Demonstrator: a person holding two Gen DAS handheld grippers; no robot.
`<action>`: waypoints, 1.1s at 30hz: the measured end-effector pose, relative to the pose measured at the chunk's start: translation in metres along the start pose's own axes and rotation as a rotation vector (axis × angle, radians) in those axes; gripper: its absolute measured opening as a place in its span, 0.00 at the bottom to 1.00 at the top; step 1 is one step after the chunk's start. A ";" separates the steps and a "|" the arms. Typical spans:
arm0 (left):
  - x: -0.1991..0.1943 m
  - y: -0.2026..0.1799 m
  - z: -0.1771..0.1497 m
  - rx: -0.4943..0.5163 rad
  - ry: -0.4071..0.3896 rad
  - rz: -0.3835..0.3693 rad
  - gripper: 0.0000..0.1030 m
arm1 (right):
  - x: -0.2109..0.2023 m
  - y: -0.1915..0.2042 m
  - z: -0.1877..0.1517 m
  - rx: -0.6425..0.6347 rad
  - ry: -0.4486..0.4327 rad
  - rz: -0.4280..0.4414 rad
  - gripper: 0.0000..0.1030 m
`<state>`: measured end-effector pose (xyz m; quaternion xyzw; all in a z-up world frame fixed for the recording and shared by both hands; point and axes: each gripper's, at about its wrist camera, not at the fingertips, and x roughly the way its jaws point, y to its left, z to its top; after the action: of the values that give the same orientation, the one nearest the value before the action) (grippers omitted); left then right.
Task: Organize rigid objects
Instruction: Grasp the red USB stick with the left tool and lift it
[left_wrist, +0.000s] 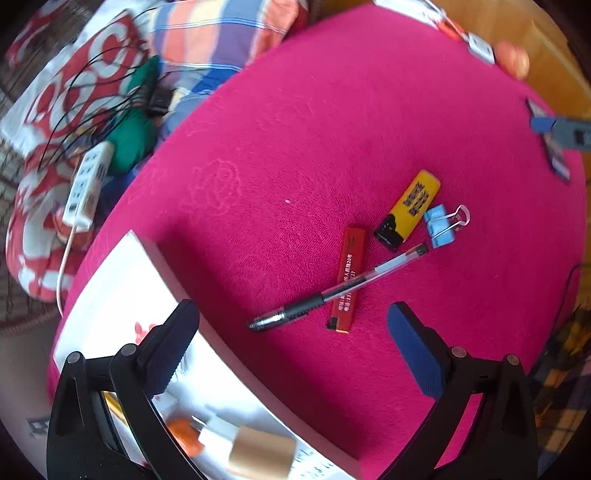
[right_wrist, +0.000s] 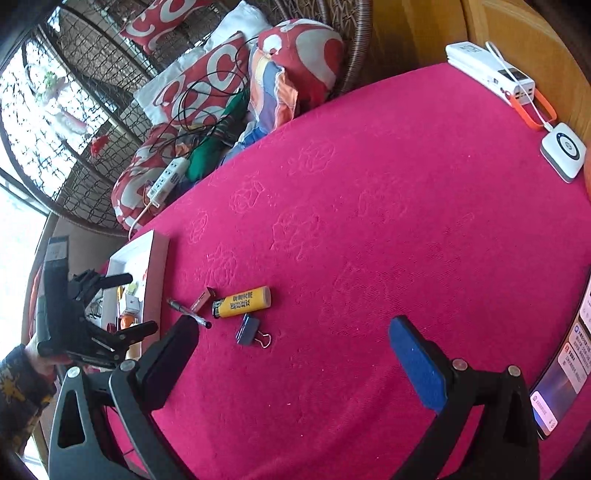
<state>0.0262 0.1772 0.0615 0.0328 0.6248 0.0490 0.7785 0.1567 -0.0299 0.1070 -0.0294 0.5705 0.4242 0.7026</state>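
On the pink cloth lie a black gel pen (left_wrist: 332, 291) across a red lighter (left_wrist: 346, 278), a yellow lighter (left_wrist: 410, 208) and a blue binder clip (left_wrist: 441, 225). My left gripper (left_wrist: 291, 347) is open and empty, just short of the pen, beside a white box (left_wrist: 122, 280) holding small items. In the right wrist view the yellow lighter (right_wrist: 242, 302), clip (right_wrist: 249, 329), pen (right_wrist: 188, 314) and red lighter (right_wrist: 203, 298) lie ahead left. My right gripper (right_wrist: 295, 363) is open and empty above the cloth. The left gripper (right_wrist: 125, 302) shows open over the box (right_wrist: 155, 273).
A phone (right_wrist: 565, 373) lies at the table's right edge. A white power bank (right_wrist: 491, 72) and white charger pad (right_wrist: 563, 151) sit at the far right. Cushions, cables and a power strip (right_wrist: 166, 181) lie on the wicker chair beyond the table.
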 end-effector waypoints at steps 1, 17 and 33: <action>0.005 -0.002 0.003 0.030 0.009 0.009 0.96 | 0.000 0.001 0.000 -0.004 0.002 0.000 1.00; 0.039 -0.020 0.012 0.160 0.133 -0.146 0.22 | -0.001 -0.017 -0.005 0.070 0.017 -0.049 1.00; 0.028 0.011 -0.009 -0.250 0.064 -0.374 0.16 | 0.006 -0.003 -0.003 0.025 0.044 -0.057 1.00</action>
<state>0.0233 0.1911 0.0338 -0.1818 0.6336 -0.0183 0.7518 0.1564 -0.0294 0.0997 -0.0462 0.5901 0.3961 0.7020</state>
